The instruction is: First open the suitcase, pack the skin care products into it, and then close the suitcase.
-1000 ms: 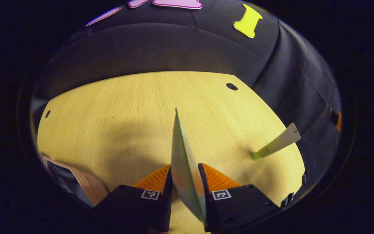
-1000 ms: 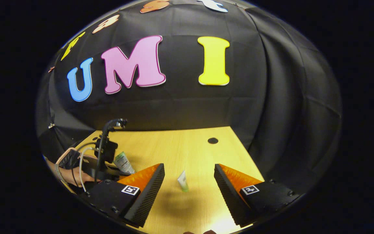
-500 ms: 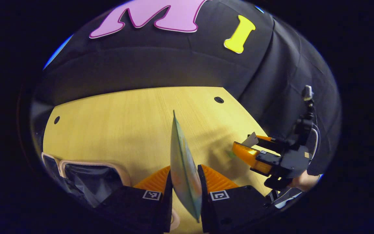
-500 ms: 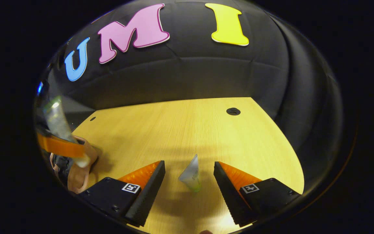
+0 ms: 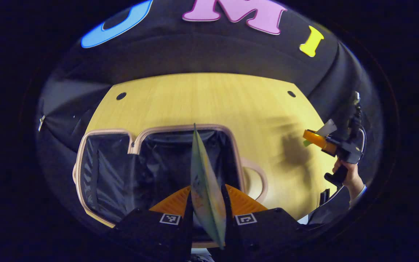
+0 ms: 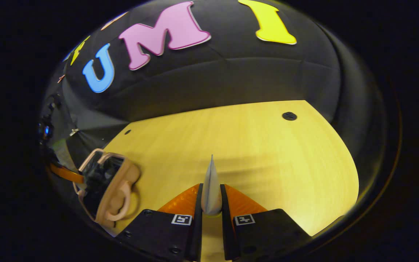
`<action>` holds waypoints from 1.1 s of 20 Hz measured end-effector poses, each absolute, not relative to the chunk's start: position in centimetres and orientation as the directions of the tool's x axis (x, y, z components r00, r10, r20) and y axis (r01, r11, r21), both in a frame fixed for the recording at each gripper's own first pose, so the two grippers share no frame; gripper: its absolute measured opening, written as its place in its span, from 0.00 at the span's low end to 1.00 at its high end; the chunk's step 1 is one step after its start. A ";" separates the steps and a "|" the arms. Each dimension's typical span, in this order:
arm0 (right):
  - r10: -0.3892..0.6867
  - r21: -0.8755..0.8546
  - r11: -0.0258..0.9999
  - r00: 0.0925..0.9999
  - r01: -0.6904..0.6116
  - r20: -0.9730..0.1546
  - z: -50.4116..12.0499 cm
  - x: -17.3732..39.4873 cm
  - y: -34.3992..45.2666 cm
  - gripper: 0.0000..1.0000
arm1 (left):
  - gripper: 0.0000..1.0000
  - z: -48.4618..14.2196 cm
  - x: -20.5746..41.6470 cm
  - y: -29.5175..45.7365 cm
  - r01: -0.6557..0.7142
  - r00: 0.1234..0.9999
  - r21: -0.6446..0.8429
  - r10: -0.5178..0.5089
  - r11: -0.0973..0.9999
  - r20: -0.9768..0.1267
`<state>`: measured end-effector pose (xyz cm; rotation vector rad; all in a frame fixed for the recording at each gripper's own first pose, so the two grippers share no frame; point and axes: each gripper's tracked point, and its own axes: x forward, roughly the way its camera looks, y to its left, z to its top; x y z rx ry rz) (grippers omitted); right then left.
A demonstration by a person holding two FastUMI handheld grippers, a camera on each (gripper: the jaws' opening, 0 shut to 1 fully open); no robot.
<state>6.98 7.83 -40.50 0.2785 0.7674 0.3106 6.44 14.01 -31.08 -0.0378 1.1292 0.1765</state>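
The pink suitcase [image 5: 231,153] lies open on the wooden table, its dark lined halves facing up. My left gripper [image 5: 206,203] is shut on a flat greenish skin care tube [image 5: 204,182], held edge-up over the suitcase's near half. My right gripper [image 6: 211,203] is shut on a small white tube with a green cap [image 6: 211,185], lifted above the table. In the left gripper view the right gripper [image 5: 322,140] shows far right with that small tube [image 5: 326,128], held by a hand [image 5: 347,176]. The suitcase [image 6: 116,182] shows at the left in the right gripper view.
The wooden table [image 6: 253,145] runs back to the black cloth wall. Small dark holes [image 6: 289,116] sit near its far corners. The suitcase's round handle [image 5: 255,178] points toward the table's open right side.
My left gripper has swung left with its tube, from over the bare table to over the open suitcase. My right gripper has shut on the small tube and lifted it off the table.
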 end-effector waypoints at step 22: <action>0.544 0.477 0.827 0.211 -0.298 -0.812 -43.3 -7.4 37.8 0.28 | 0.70 -27.6 -0.6 28.7 -0.269 0.525 0.063 0.201 0.961 -0.827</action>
